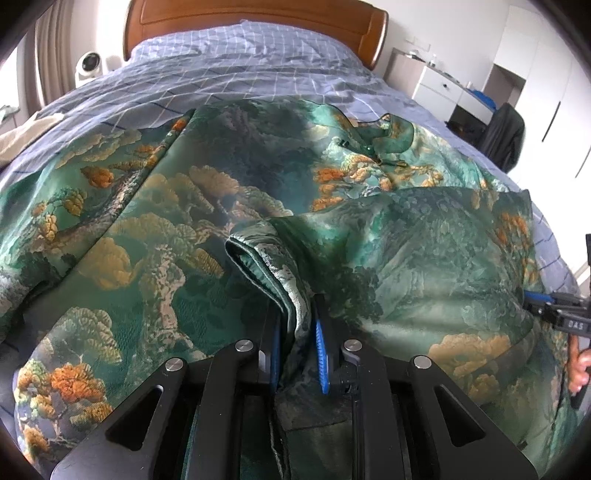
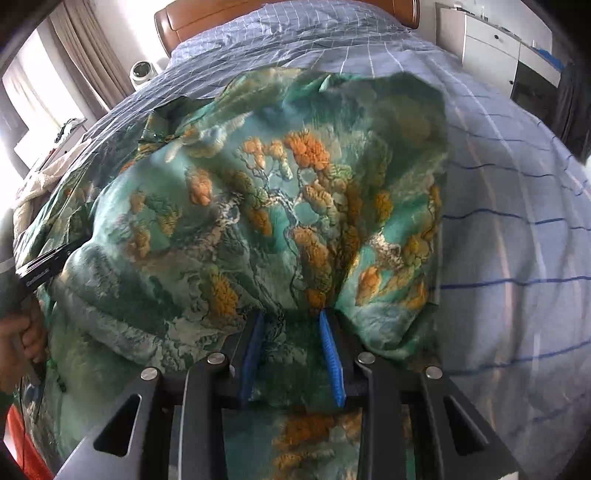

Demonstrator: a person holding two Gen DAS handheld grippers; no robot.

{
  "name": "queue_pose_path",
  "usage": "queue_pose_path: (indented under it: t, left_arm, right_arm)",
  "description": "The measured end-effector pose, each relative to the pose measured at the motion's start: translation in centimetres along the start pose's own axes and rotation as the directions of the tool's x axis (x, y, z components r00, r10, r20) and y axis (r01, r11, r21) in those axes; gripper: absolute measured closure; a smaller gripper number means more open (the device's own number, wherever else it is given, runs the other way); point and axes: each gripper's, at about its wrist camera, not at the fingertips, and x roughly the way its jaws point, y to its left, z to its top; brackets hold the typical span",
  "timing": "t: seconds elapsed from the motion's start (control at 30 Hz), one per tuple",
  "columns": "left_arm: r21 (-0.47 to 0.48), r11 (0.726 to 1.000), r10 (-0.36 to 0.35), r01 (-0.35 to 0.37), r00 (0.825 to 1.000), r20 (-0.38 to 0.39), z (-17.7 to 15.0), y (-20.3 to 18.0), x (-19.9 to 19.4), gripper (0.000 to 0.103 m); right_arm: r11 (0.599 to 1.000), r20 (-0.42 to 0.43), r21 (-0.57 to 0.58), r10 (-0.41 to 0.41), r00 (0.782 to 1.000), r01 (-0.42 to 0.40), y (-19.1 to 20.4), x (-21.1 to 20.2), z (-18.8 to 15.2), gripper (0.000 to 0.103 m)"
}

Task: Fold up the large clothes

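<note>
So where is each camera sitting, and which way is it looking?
Left wrist view: sits on the left gripper, looking down its fingers across the green patterned garment to the headboard; the right gripper and hand show at the right edge.
Right wrist view: sits on the right gripper, looking over the bunched garment and checked bedsheet; the left gripper and hand show at the left edge.
Both share the garment, bedsheet, headboard and a white round device beside the bed.

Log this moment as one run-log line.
stage: folding in progress | left gripper: shut on green patterned garment | right gripper: shut on garment | surface: blue checked bedsheet
</note>
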Motion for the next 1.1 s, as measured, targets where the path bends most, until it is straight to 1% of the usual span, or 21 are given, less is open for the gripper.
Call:
queue_pose_path:
  t: [0.13,0.3,0.33,0.37,0.4,0.47,0.53,0.57,0.6,0.63,0.67,0.7,0.77,0.83,0.93,1.0,1.07,1.1]
  left_arm:
    - [0.003,1.0,0.003,-0.003,1.0,0.005,-0.1,0.0,0.0,0.086]
    - [-0.016,0.999,-0.027,0.027,1.0,0.004,0.0,0.4,-0.2,0.086]
    - [-0.023,0.999,-0.034,0.034,0.999,0.002,0.1,0.6,-0.4,0.082]
    - [-0.033,0.999,-0.042,0.042,0.999,0.0,0.2,0.7,-0.7,0.073]
    - [-0.046,0.998,-0.049,0.049,0.999,-0.003,0.2,0.8,-1.0,0.066]
    - [-0.076,0.995,-0.061,0.061,0.998,-0.005,-0.1,1.0,-2.4,0.033]
    - [-0.064,0.997,-0.041,0.041,0.999,-0.003,-0.9,0.8,-4.2,0.019]
    - [-0.038,0.999,-0.024,0.024,1.0,-0.003,-1.5,0.6,-5.3,0.017]
    - [-0.01,1.0,-0.014,0.014,1.0,-0.004,-2.1,0.5,-6.2,0.017]
    - [0.019,1.0,-0.004,0.004,1.0,-0.007,-2.7,0.6,-7.4,0.017]
    - [0.036,0.999,0.004,-0.003,1.0,-0.009,-3.3,0.8,-8.2,0.015]
    - [0.053,0.999,0.012,-0.012,1.0,-0.009,-4.0,1.2,-9.4,0.014]
    - [0.063,0.998,0.031,-0.03,1.0,-0.005,-5.1,2.3,-11.3,0.011]
    - [0.047,0.998,0.051,-0.051,0.999,0.001,-5.9,3.9,-12.7,0.01]
    - [-0.032,0.995,0.091,-0.091,0.996,0.008,-6.6,7.5,-14.6,0.009]
    - [-0.098,0.988,0.124,-0.122,0.992,0.015,-6.9,10.3,-15.4,0.009]
    - [-0.179,0.971,0.164,-0.159,0.986,0.017,-6.9,13.5,-16.0,0.009]
    - [-0.238,0.957,0.177,-0.167,0.984,0.022,-6.9,15.4,-16.4,0.009]
  right_arm:
    - [1.0,0.023,0.02,0.001,1.0,-0.001,-0.2,0.3,0.0,0.073]
    - [1.0,0.033,0.012,-0.023,0.999,0.022,0.0,0.3,-0.1,0.073]
    - [0.999,0.038,0.009,-0.033,0.999,0.033,0.2,0.3,-0.1,0.073]
    - [0.999,0.047,0.003,-0.046,0.998,0.046,0.4,0.2,-0.2,0.072]
    - [0.998,0.059,-0.003,-0.059,0.996,0.06,1.0,0.2,-0.3,0.072]
    - [0.995,0.092,-0.015,-0.102,0.991,0.103,1.6,-0.6,-0.8,0.07]
    - [0.988,0.113,-0.011,-0.151,0.982,0.153,2.2,-1.6,-1.2,0.07]
    - [0.981,0.131,0.002,-0.191,0.973,0.193,2.8,-2.6,-1.6,0.069]
    - [0.978,0.145,0.013,-0.21,0.967,0.21,3.0,-3.3,-1.8,0.065]
    - [0.971,0.175,0.037,-0.238,0.955,0.235,3.5,-4.6,-2.6,0.06]
    - [0.97,0.195,0.051,-0.241,0.951,0.236,3.9,-5.7,-3.3,0.042]
    - [0.974,0.213,0.06,-0.225,0.951,0.217,4.3,-6.9,-4.0,0.03]
    - [0.984,0.249,0.055,-0.18,0.952,0.172,5.2,-8.9,-5.6,0.029]
    - [0.987,0.276,0.02,-0.157,0.948,0.158,6.5,-11.0,-7.7,0.029]
    - [0.987,0.291,-0.016,-0.148,0.945,0.16,8.1,-12.4,-10.0,0.029]
    - [0.988,0.288,-0.031,-0.139,0.948,0.154,8.9,-13.1,-12.1,0.029]
    - [0.988,0.282,-0.031,-0.138,0.949,0.153,9.4,-13.3,-13.4,0.029]
    - [0.988,0.278,-0.031,-0.136,0.951,0.15,9.8,-13.4,-14.2,0.029]
